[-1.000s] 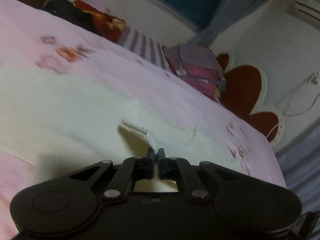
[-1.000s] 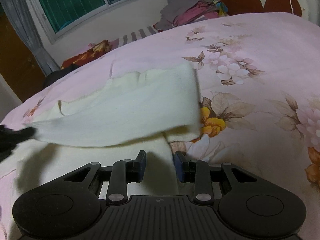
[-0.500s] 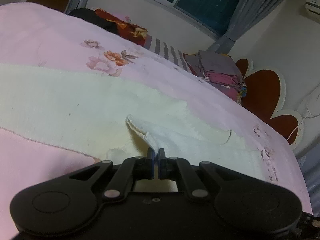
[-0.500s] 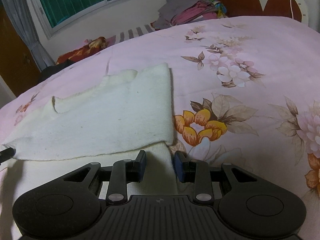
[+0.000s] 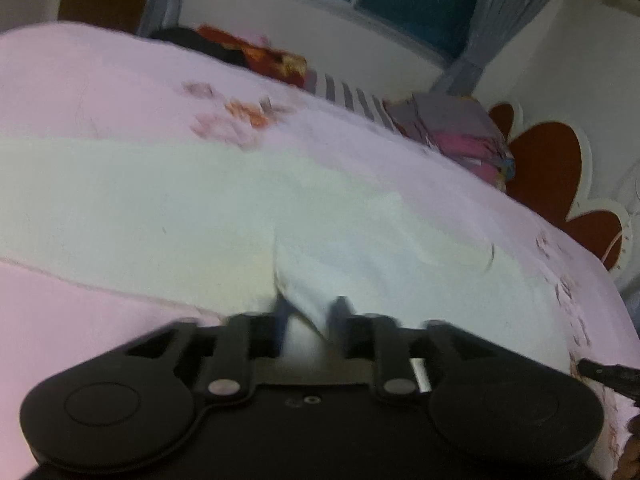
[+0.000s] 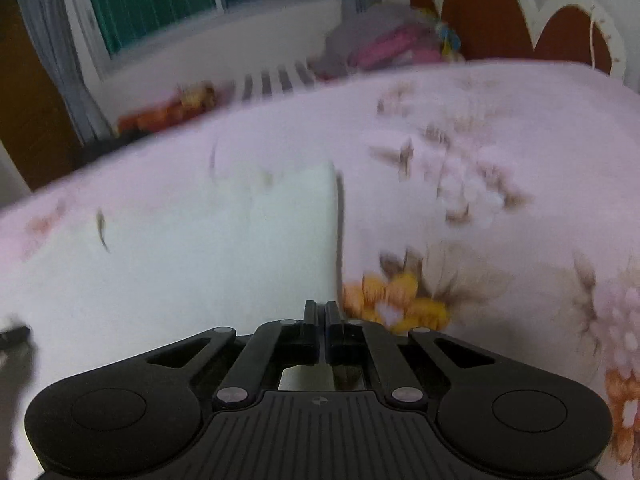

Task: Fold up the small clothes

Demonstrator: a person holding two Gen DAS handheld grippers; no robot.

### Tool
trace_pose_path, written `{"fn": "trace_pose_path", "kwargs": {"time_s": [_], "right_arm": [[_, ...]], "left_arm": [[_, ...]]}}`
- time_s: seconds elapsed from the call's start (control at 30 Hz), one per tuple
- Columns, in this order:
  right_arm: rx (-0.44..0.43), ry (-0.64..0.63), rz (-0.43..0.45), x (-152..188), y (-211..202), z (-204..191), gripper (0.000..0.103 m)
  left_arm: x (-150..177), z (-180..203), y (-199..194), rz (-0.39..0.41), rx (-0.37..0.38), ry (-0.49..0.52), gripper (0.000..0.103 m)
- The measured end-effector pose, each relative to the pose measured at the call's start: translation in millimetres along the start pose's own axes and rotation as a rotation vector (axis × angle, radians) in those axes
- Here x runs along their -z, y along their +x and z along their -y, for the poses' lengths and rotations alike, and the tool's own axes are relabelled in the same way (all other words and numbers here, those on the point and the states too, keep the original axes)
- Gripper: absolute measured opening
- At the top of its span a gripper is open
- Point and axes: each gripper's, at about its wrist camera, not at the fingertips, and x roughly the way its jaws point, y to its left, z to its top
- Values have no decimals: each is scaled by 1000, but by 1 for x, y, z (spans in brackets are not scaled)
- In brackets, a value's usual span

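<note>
Item: my left gripper (image 5: 308, 316), fingers now parted where half a second ago they pinched a corner of the cream garment (image 5: 168, 208); right gripper (image 6: 321, 314), earlier spread, now closed, seemingly on the garment's near right edge, though blur obscures it. Garment lies folded flat on the floral bedsheet (image 6: 500, 128).

Open floral bedspread (image 6: 500, 128) right of the cream cloth (image 6: 192, 248); clothes pile (image 6: 384, 44) far off.
</note>
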Motion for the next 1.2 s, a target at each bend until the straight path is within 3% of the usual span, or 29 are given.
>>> {"fn": "trace_pose_path", "kwargs": {"time_s": [0.1,0.23,0.3,0.33,0.43,0.47,0.6,0.7,0.8,0.9,1.07,1.2], "right_arm": [[-20,-2,25,-7,-2,-1,2],[-35,-66,-51,-7,25,-11,2],[-28,-67,-62,-5,33,-7,2],[-26,-57,-66,-6,31,-5,2],[-44,-46,8,-16,16,0,2],[-62,-51,8,-19,18,-3,2],[-174,-150,-41,-18,47,-39,2],[-225,-232,-50,-15,64,-58,2],[-120,-183,-16,-37,78,-34,2],[25,-90,-20,-73,103,6,2],[57,-145,-49,-84,112,10,2],[2,-139,-12,-69,69,4,2]], "left_arm": [[-10,-6,9,-11,11,-49,36],[-18,-12,26,-37,-25,-73,9],[-20,-19,23,-30,-25,-97,10],[-21,-18,19,-22,-58,-79,10],[-23,-5,0,43,-112,-16,39],[-23,5,-1,56,-123,19,42],[-17,61,11,63,-111,238,40],[-14,63,35,-28,-112,263,42],[-16,48,37,-34,-76,274,42],[-14,58,38,-44,-98,339,42],[-17,53,38,-41,-86,340,42],[-19,53,13,35,-59,320,43]]}}
